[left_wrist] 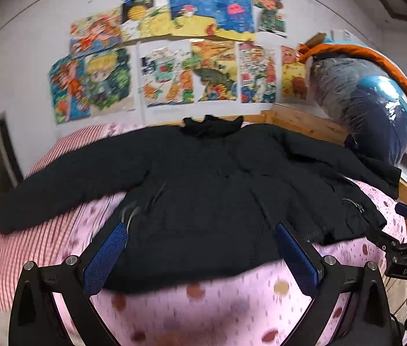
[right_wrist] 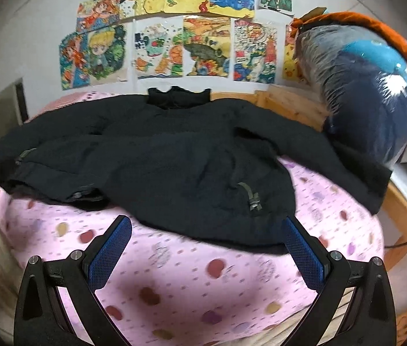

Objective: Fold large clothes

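A large black jacket (left_wrist: 203,184) lies spread flat on the pink dotted bedsheet (left_wrist: 203,311), collar toward the wall and both sleeves stretched out sideways. My left gripper (left_wrist: 200,233) is open above the jacket's lower hem, with nothing between its blue pads. In the right wrist view the same jacket (right_wrist: 174,161) fills the bed, a zip pull (right_wrist: 253,201) showing near its right hem corner. My right gripper (right_wrist: 207,225) is open just short of that hem, empty. The right gripper (left_wrist: 405,248) also shows at the right edge of the left wrist view.
A wooden bed frame (left_wrist: 298,121) runs behind and to the right. A plastic-wrapped blue and orange bundle (right_wrist: 376,92) sits at the bed's far right corner. Colourful drawings (left_wrist: 174,52) cover the white wall. A red-striped sheet (left_wrist: 18,253) lies to the left.
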Action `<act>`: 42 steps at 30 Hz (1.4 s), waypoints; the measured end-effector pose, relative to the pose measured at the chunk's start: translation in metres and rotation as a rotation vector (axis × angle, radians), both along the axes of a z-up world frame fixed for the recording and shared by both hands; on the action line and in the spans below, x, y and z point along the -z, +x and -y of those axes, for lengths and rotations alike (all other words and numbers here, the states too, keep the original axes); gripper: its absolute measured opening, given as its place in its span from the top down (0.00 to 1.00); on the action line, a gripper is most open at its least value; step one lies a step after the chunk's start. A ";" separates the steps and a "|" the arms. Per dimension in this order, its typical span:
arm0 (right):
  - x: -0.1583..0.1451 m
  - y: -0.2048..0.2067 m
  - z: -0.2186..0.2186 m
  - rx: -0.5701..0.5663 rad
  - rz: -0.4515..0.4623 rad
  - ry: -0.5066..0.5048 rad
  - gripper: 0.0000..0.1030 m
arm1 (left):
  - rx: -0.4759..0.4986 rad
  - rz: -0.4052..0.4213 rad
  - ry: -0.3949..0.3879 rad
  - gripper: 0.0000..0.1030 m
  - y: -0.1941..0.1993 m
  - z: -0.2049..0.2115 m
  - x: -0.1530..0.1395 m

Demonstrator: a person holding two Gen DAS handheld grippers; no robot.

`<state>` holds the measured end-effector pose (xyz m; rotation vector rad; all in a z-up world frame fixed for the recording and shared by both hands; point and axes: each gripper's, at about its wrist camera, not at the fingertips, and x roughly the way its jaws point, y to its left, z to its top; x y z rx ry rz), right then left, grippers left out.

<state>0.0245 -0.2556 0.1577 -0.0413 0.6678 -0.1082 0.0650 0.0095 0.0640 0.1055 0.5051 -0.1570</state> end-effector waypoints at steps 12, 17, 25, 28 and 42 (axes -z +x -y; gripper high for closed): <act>-0.001 0.047 0.030 0.115 -0.022 -0.093 0.01 | 0.093 -0.036 0.112 0.00 0.108 0.044 -0.037; 0.008 0.072 0.051 0.157 -0.040 -0.096 0.01 | 0.138 -0.037 0.187 0.00 0.153 0.080 -0.037; -0.002 0.062 0.123 0.304 0.171 -0.164 0.01 | 0.167 -0.067 0.211 0.00 0.225 0.148 -0.012; -0.003 0.057 0.164 0.417 0.181 -0.207 0.01 | 0.164 -0.044 0.235 0.00 0.242 0.167 -0.005; 0.031 0.062 0.263 0.494 0.117 -0.082 0.01 | 0.212 -0.136 0.274 0.00 0.331 0.232 0.047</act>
